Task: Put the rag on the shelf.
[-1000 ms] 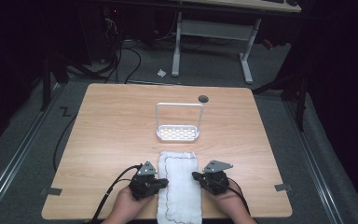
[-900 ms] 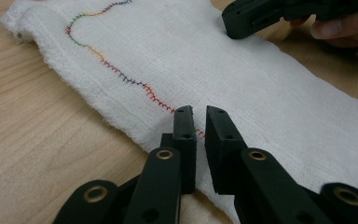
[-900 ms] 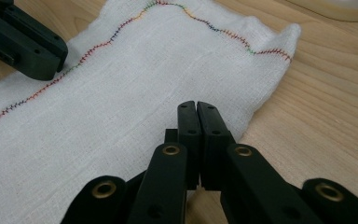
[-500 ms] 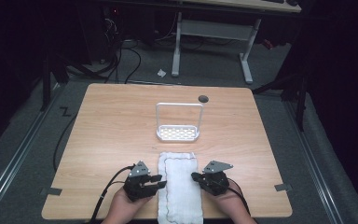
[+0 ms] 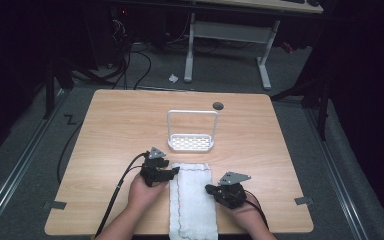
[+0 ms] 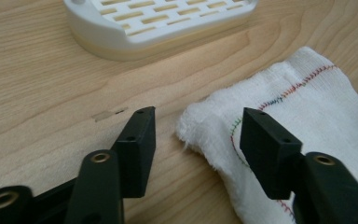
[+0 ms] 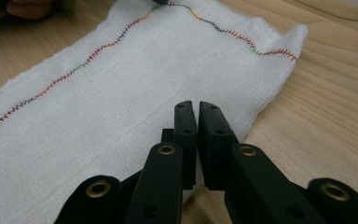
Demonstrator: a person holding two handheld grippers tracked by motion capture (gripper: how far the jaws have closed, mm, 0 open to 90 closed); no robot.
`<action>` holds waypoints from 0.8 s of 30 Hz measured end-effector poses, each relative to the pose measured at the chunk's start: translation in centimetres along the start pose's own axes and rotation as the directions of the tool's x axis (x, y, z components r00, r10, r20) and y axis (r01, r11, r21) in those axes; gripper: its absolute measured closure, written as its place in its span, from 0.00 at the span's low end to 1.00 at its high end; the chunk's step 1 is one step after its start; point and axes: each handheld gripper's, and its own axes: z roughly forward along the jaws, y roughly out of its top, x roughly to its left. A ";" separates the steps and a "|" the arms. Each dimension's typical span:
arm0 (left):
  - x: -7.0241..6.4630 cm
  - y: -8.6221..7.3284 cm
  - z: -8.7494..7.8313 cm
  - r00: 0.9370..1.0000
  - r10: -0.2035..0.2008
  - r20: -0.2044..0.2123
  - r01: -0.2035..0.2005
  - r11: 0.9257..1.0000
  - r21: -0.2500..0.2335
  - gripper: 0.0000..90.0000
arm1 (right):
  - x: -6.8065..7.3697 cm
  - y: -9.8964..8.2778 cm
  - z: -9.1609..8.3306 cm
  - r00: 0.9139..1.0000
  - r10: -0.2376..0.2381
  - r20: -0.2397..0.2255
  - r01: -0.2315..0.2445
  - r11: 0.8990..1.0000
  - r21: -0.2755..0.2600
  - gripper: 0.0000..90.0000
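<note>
Wooden worktop (image 5: 115, 130), pale and grained. White folded cloth (image 5: 192, 200) with multicoloured wavy stitching near its edges, lying flat at the near middle, long axis running away from the person, near end reaching the front edge. Just beyond its far end, apart from it, a white slotted soap dish (image 5: 191, 142) with a tall white loop handle (image 5: 192, 113) standing upright. Small dark round hole (image 5: 218, 105) near the far edge of the worktop.

Left tongs (image 5: 172, 172) at the cloth's far left corner, spread wide; in the left gripper view (image 6: 196, 135) one black prong on bare wood, the other over the cloth, the frayed corner lying between them, not pinched. Dish base (image 6: 158, 23) visible beyond in that view.

Right tongs (image 5: 209, 189) at the cloth's right edge, about midway along; in the right gripper view (image 7: 197, 116) pressed together with just a thin slit between, tips low over the cloth near its edge. Whether any fabric is caught between them: cannot tell. Both hands low on the worktop, cables trailing back toward the person.
</note>
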 end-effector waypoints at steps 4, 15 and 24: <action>-1.1 -0.2 0.2 1.000 0.024 -0.003 -0.024 1.000 0.002 0.66 | -0.1 0.0 0.0 1.000 0.003 -0.014 -0.003 1.000 -0.002 0.92; -1.3 -0.8 0.2 0.999 -0.004 0.033 0.005 1.000 -0.008 0.91 | -0.2 0.7 -0.1 0.999 0.036 0.016 -0.036 0.998 -0.044 0.76; -1.3 -0.9 0.1 1.000 -0.002 0.027 0.002 1.000 -0.010 0.91 | -2.9 4.0 2.3 0.978 0.159 0.135 -0.153 0.987 -0.051 0.66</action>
